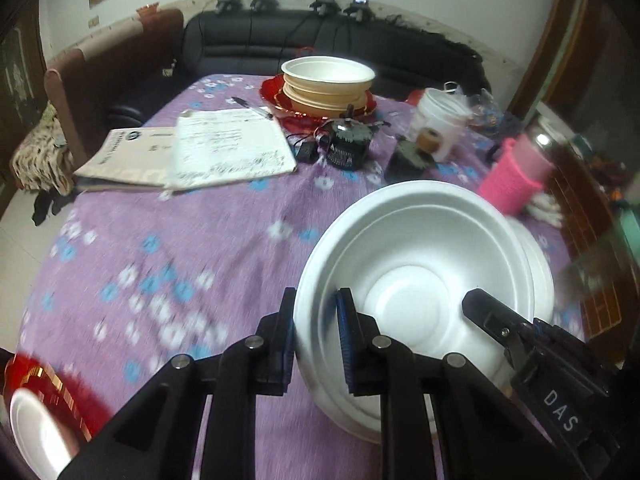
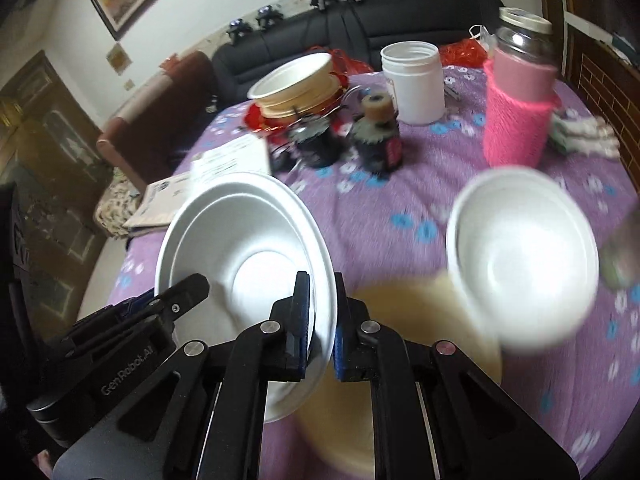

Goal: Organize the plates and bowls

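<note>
Both grippers grip one white foam bowl [image 1: 424, 276], held above the purple flowered tablecloth [image 1: 208, 220]. My left gripper [image 1: 316, 340] is shut on its left rim. My right gripper [image 2: 322, 320] is shut on its right rim; the bowl shows in the right wrist view [image 2: 244, 248]. The right gripper's fingers [image 1: 492, 316] reach into the left wrist view. A second white bowl [image 2: 520, 256] lies to the right over a blurred tan plate [image 2: 400, 312]. A stack of cream bowls [image 1: 328, 84] on a red plate [image 1: 276, 92] stands at the far side.
Papers and a booklet [image 1: 192, 152] lie at the left. A black gadget [image 1: 348, 140], a dark bottle [image 2: 378, 136], a white tub [image 2: 414, 80] and a pink-sleeved jar [image 2: 516, 120] stand mid-table. A red plate with a white one [image 1: 36, 408] is at the near left.
</note>
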Demonstrator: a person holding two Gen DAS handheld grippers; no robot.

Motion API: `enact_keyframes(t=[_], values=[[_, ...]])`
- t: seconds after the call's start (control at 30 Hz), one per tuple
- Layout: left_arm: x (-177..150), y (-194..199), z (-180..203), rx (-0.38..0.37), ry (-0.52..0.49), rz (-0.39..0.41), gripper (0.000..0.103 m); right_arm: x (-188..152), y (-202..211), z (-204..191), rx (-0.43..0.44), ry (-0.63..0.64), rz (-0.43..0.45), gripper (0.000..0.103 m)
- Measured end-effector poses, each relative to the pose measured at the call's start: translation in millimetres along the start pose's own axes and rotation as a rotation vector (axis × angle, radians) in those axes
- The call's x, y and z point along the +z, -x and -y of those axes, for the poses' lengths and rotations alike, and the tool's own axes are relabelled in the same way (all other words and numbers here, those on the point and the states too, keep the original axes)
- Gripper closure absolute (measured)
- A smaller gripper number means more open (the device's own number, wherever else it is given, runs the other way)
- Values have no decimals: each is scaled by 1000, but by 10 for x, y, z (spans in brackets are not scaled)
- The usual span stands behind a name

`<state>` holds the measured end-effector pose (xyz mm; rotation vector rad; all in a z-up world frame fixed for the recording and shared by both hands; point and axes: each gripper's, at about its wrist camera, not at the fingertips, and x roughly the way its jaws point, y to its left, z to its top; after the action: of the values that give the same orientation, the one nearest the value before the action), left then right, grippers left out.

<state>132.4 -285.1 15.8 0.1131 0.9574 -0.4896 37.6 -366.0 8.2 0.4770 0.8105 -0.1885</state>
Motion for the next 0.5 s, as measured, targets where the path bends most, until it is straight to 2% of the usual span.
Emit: enact_keyframes(t=[0.13, 0.27, 0.37, 0.5], values=[[-499, 328, 9, 3, -37, 43, 85, -472, 333, -42, 40, -11, 26, 94], [-923, 496, -30, 19, -52, 44, 85, -1037, 576, -69, 62, -16, 32, 94], [-1215, 537, -114, 35, -62, 25, 85, -1335, 604, -78, 82, -26, 4, 94], [-1434, 565, -305, 36, -36, -4, 85, -1559, 577, -157, 108, -27, -31, 94]])
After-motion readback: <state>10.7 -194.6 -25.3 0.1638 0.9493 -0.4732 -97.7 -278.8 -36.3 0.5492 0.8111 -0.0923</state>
